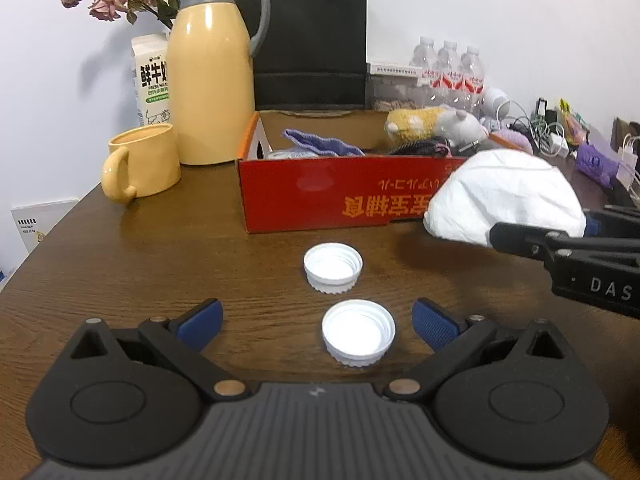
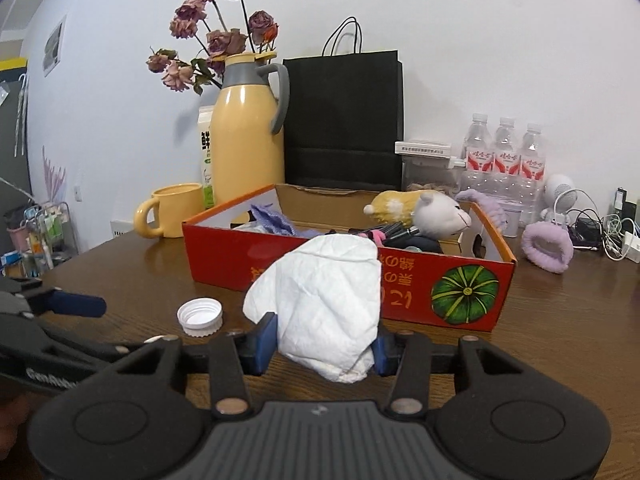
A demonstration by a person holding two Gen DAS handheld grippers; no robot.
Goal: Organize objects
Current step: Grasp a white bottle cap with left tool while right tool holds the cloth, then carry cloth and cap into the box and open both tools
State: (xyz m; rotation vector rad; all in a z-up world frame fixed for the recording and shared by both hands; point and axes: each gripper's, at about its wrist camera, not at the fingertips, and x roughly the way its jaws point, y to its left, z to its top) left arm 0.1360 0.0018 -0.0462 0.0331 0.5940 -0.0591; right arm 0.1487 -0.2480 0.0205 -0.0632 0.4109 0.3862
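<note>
Blue fingers (image 2: 267, 342) of the right gripper (image 2: 326, 346) clamp a crumpled white tissue (image 2: 324, 304), held off the table before the red box (image 2: 400, 296). Left gripper (image 1: 318, 322) gapes wide around a white cap (image 1: 359, 331); another cap (image 1: 333, 267) lies just beyond

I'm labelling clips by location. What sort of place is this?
Probably a lived-in room at home or in a small office, not a lab. A wooden table against a white wall holds a yellow jug with a matching mug, dried flowers, and a tangle of chargers.
</note>
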